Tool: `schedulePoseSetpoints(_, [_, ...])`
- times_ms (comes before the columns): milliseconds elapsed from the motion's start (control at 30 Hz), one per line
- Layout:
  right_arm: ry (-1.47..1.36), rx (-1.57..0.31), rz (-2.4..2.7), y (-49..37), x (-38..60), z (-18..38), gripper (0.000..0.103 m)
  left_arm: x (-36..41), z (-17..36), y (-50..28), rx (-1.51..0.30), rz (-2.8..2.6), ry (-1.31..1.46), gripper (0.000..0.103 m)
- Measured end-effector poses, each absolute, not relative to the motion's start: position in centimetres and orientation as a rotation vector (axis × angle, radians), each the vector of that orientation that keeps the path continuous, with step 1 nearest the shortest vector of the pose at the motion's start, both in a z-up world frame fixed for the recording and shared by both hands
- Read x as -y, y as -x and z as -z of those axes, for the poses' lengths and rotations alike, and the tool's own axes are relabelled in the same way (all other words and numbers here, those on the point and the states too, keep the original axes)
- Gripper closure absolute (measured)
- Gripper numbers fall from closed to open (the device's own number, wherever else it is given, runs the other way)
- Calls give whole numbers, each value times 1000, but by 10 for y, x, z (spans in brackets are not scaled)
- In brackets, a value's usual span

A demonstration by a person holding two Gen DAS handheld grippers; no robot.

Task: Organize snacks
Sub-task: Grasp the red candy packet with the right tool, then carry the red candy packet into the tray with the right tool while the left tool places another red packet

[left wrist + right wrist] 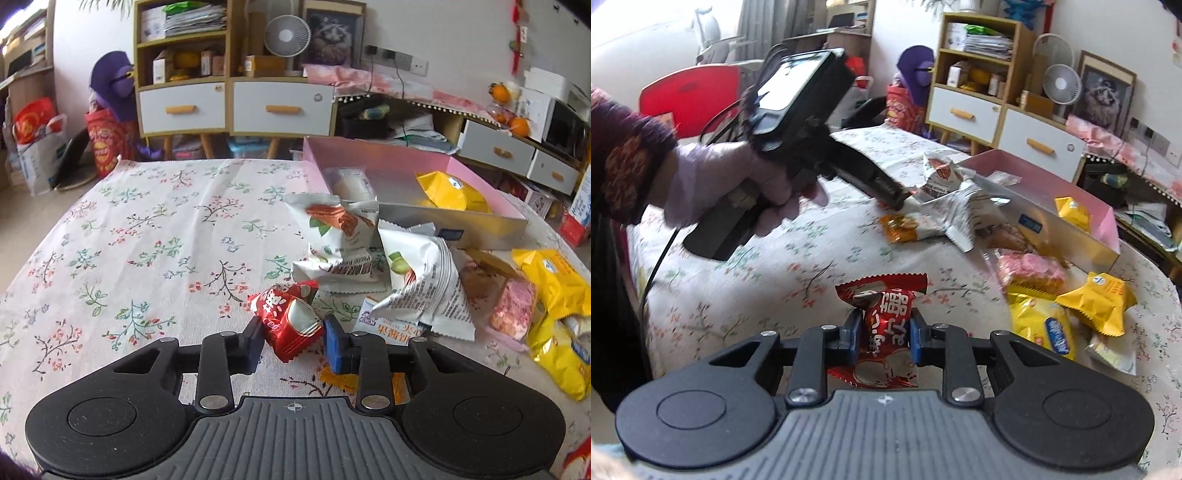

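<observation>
Two red snack packets (290, 319) (884, 321), each clamped between one gripper's fingers (255, 341) (851, 338).

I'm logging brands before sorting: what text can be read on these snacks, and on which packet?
"Pecan K…", upside down: white nut packet.
"果酱饼" and "夹心": blue-and-white packet.
Large tilted Chinese characters on the red packets: not surely readable.
Logo on the yellow packets: too blurred.
</observation>
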State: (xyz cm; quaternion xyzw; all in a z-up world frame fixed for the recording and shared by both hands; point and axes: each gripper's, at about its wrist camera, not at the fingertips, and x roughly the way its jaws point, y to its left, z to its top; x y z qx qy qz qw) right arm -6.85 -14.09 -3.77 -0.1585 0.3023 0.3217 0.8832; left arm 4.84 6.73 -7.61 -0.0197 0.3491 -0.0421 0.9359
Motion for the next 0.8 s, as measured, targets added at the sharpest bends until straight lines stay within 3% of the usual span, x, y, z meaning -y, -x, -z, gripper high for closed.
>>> schedulePoseSetpoints(800, [50,-578,-413,-45,149,-12,80,-83,28,-48,-656,85,107,72])
